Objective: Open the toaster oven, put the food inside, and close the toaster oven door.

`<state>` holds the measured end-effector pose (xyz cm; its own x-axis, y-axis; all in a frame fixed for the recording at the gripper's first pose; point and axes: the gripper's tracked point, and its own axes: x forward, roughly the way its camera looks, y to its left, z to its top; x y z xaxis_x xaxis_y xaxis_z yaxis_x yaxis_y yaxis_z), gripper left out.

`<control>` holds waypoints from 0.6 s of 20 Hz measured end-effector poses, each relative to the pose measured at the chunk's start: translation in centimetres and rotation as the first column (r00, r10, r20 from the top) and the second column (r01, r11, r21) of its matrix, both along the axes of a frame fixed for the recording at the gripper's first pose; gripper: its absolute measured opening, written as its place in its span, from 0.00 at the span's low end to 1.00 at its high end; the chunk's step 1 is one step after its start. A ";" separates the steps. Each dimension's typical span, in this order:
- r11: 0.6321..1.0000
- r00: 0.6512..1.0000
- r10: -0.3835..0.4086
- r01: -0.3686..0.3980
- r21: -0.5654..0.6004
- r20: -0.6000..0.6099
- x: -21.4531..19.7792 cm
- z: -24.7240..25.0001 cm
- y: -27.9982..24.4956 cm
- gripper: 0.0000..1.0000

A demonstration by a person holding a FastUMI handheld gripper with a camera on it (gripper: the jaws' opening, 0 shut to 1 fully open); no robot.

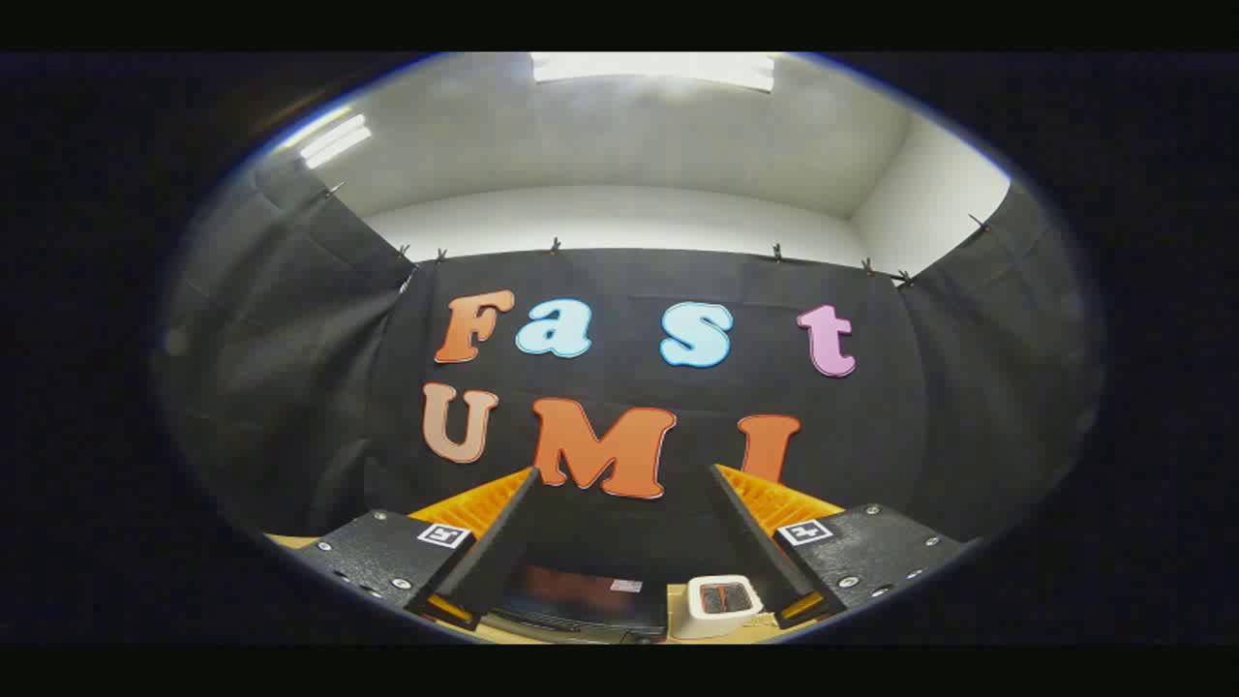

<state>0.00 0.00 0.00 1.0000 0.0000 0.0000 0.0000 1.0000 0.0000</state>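
Gripper view: gripper (619,484) held high, its 2 fingers spread wide with nothing between them. Far below and between the fingers, a dark toaster oven (581,602) is seen on a wooden table (678,636); whether its door is shut cannot be told. Just beside it stands a small white container (718,605), possibly holding the food. The oven is judged unopened; the gripper should be lowered squarely toward the door handle before being closed.

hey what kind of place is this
Probably a recording booth in an ordinary room: black cloth walls clipped up below a white ceiling, and a wooden table holding a dark toaster oven. The claw is open, holding nothing.
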 end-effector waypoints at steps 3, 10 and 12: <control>1.000 1.000 0.003 -0.003 0.013 0.002 -0.1 0.3 0.4 0.99; 1.000 1.000 0.019 -0.019 0.021 -0.018 0.3 -0.6 1.3 0.99; 0.999 0.999 0.033 -0.032 0.030 -0.028 0.5 -1.4 1.8 0.99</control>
<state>0.46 1.75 -1.40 0.9991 0.0328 -0.0283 -0.0319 0.9990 0.0299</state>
